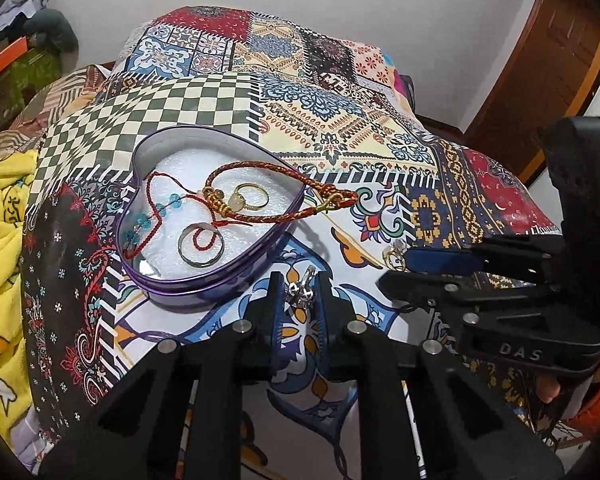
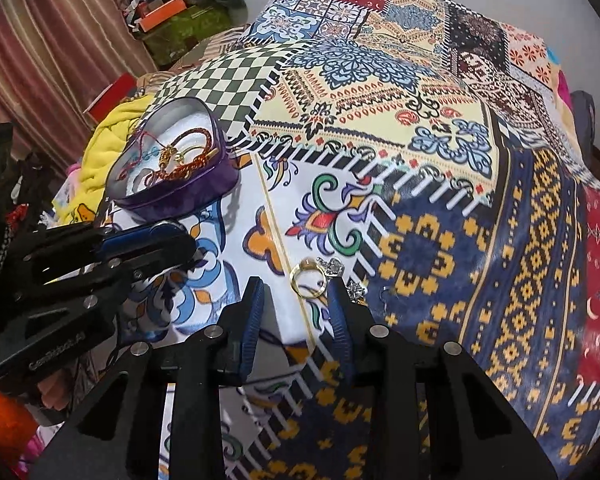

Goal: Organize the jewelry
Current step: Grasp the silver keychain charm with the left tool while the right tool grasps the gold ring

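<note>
A purple heart-shaped tin [image 1: 236,280] [image 2: 180,196] sits on the patterned bedspread. It holds a braided red-gold bracelet [image 1: 284,184], a red cord with blue beads [image 1: 156,208], a gold ring [image 1: 252,197] and a silver ring [image 1: 201,246]. My left gripper [image 1: 299,290] is shut on a silver ring with stones [image 1: 300,286], just right of the tin's near rim. My right gripper [image 2: 296,292] is open above the bedspread, with a gold ring [image 2: 308,280] lying between its fingertips. A sparkly silver piece [image 2: 332,266] and a small crystal stud [image 2: 356,290] lie beside it.
The patchwork bedspread [image 2: 420,128] covers the bed. A yellow blanket [image 1: 0,240] lies at the left edge. Boxes and clutter [image 2: 172,20] stand by the wall behind, near a striped curtain [image 2: 60,40]. A wooden door [image 1: 540,60] is at the right.
</note>
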Tool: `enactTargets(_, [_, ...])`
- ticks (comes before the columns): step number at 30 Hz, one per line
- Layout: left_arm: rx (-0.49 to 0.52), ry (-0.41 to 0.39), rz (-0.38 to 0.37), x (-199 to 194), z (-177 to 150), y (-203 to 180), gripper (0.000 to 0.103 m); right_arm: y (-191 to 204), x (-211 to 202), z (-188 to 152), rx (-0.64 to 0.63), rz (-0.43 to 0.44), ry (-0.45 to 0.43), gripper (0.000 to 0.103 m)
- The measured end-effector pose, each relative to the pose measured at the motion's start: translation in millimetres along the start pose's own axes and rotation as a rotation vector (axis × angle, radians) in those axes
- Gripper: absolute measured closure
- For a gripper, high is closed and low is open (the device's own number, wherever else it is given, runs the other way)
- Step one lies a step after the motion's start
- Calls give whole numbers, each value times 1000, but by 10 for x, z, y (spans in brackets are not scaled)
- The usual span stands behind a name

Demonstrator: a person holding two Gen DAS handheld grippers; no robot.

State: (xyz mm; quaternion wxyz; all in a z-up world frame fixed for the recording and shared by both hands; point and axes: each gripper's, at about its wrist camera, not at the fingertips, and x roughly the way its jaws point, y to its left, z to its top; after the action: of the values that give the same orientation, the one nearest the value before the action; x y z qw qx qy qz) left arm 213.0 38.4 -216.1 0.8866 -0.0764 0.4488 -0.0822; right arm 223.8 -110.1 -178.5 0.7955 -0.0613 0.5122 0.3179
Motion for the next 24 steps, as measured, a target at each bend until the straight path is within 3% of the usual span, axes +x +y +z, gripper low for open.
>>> enactTargets(2, [3,-4,2,-3,-10,-2,90,6,15,16,-6,-10,-11,73])
enactTargets(5, [5,-10,6,4,-10,-11,90,61,19,6,-25,-21,-20,86])
enactTargets(15, [-5,-16,-6,-89,-43,-12,90,141,-71,-5,-39,-23,-30,86])
enactTargets(24, [6,-82,7,-435,46,-51,90,276,-402,109,-45,-12,-104,86])
